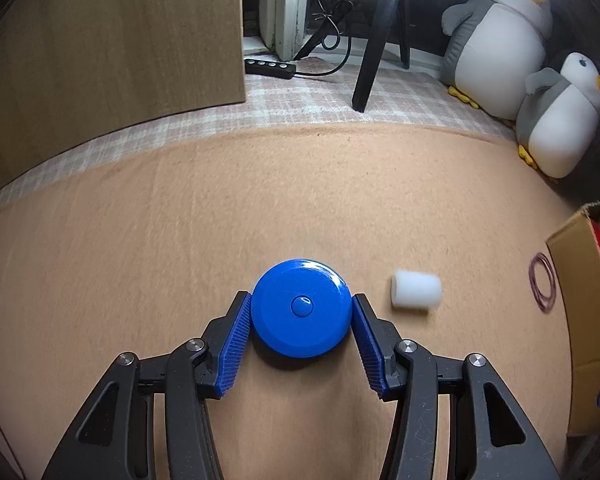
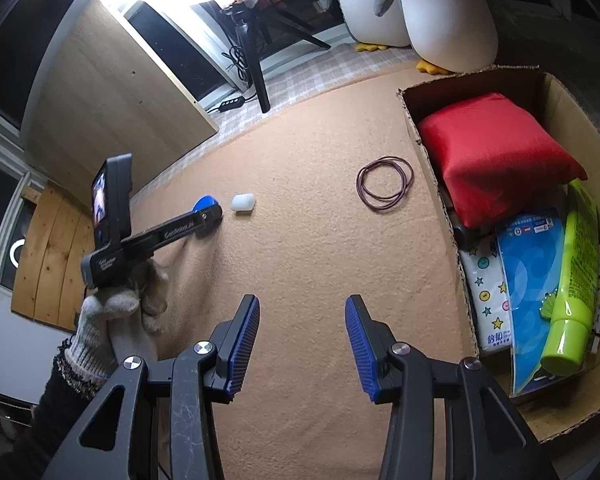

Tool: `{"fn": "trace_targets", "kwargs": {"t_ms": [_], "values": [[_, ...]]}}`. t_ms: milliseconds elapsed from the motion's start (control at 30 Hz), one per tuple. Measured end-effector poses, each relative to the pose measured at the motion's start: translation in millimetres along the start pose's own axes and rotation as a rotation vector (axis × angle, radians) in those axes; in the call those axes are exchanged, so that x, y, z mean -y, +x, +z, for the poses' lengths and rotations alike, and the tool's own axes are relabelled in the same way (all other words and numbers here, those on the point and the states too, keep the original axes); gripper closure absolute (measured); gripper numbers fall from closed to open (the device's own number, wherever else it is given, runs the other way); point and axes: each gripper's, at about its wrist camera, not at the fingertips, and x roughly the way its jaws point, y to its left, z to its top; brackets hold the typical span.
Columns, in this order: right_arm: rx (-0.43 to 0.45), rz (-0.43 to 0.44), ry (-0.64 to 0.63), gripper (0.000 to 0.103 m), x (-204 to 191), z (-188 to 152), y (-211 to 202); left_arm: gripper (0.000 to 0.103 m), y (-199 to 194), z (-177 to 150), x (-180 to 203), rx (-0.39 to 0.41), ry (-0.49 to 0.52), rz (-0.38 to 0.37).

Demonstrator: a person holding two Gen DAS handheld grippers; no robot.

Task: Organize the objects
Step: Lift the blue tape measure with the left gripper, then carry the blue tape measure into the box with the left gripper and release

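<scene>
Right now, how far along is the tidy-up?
Done: the cardboard box already holds a red pouch, a green tube and packets. In hand: the left gripper brackets the blue disc, pads at its sides; a firm grip is unclear. Left: white cylinder and rubber bands lie on the mat. The right gripper is open, empty.

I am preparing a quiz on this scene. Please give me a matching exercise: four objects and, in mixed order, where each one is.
Objects
1. round blue plastic case
2. white foam cylinder
3. purple rubber bands
4. red fabric cushion

Places
A. inside the cardboard box
B. between the left claw fingers
C. on the carpet beside the box
D. just right of the blue case

Pairs: 1-B, 2-D, 3-C, 4-A
</scene>
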Motion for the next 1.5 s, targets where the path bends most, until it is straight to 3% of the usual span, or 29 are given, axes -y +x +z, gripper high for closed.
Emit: {"fn": "trace_targets", "kwargs": {"t_ms": [333,567,1067,1500], "values": [[0.050,-0.048,-0.042,0.062,1,-10,-25,0.049,-64,-37,23,0.065,0.041,-0.037],[0.094,-0.119,-0.047,0.062,18,-26,-55,0.049,-106,-47,88,0.114,0.120,-0.138],[0.156,-0.214,0.047,0.062,94,-62,-116,0.049,-124,-67,272,0.090,0.340,-0.335],[0.176,-0.245,0.119,0.062,138,-76,-139,0.049,-110,-76,363,0.056,0.452,-0.387]]}}
